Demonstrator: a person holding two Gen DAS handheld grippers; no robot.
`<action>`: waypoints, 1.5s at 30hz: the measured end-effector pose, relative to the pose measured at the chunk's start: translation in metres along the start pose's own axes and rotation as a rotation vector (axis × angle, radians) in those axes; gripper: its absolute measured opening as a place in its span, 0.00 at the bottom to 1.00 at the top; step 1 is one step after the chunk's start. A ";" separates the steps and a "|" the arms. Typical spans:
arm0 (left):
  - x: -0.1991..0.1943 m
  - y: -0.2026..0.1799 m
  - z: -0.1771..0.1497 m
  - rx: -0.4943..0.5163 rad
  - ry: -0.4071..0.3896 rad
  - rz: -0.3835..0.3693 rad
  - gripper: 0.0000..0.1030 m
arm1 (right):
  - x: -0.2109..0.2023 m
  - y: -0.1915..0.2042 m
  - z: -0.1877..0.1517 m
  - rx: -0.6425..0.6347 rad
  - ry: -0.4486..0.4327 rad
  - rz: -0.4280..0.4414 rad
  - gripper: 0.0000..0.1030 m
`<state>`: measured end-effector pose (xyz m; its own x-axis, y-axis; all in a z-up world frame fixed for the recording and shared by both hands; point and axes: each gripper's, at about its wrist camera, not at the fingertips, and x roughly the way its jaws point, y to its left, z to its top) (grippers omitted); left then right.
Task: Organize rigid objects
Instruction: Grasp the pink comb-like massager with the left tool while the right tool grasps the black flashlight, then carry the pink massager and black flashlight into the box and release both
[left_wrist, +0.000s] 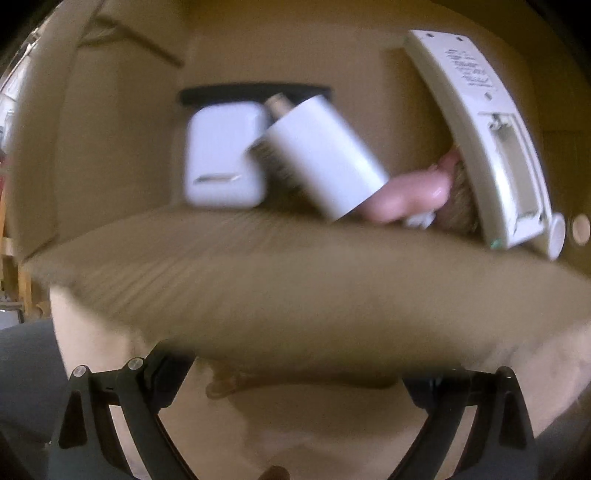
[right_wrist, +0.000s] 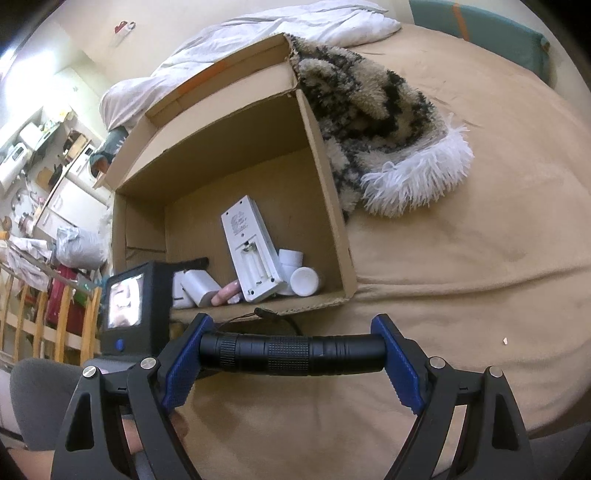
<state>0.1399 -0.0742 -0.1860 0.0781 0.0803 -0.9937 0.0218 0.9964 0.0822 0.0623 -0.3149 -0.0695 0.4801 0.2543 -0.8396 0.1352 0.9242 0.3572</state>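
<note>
An open cardboard box (right_wrist: 332, 206) lies on the tan bed. Inside it are a white remote (right_wrist: 251, 251) lying face down with its battery bay open, a white bottle (left_wrist: 325, 155), a white charger block (left_wrist: 225, 158), a pink item (left_wrist: 406, 192) and white jars (right_wrist: 303, 280). My right gripper (right_wrist: 291, 354) hovers just in front of the box, shut on a black flashlight (right_wrist: 291, 354) held end to end between its blue pads. My left gripper (left_wrist: 291, 373) points down over the box's near left corner. Its jaws stand wide, and the blurred box wall (left_wrist: 295, 288) hides their tips.
A shaggy patterned rug (right_wrist: 369, 122) leans against the box's right wall. A white duvet (right_wrist: 258, 37) lies behind it. A black cable (right_wrist: 280, 317) runs along the box's front. A wooden rail (right_wrist: 37, 325) and room clutter are at the left, past the bed (right_wrist: 461, 258).
</note>
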 end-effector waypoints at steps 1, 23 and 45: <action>-0.001 0.005 -0.003 0.004 -0.003 0.002 0.93 | 0.001 0.001 0.000 -0.002 0.001 0.000 0.90; -0.132 0.096 -0.030 0.015 -0.277 -0.060 0.93 | -0.029 0.037 0.001 -0.123 -0.065 0.082 0.90; -0.152 0.016 0.058 0.094 -0.434 -0.098 0.93 | -0.012 0.065 0.100 -0.156 -0.165 0.078 0.90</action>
<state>0.1859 -0.0722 -0.0290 0.4817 -0.0537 -0.8747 0.1391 0.9902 0.0158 0.1520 -0.2867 0.0045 0.6207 0.2881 -0.7292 -0.0374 0.9398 0.3395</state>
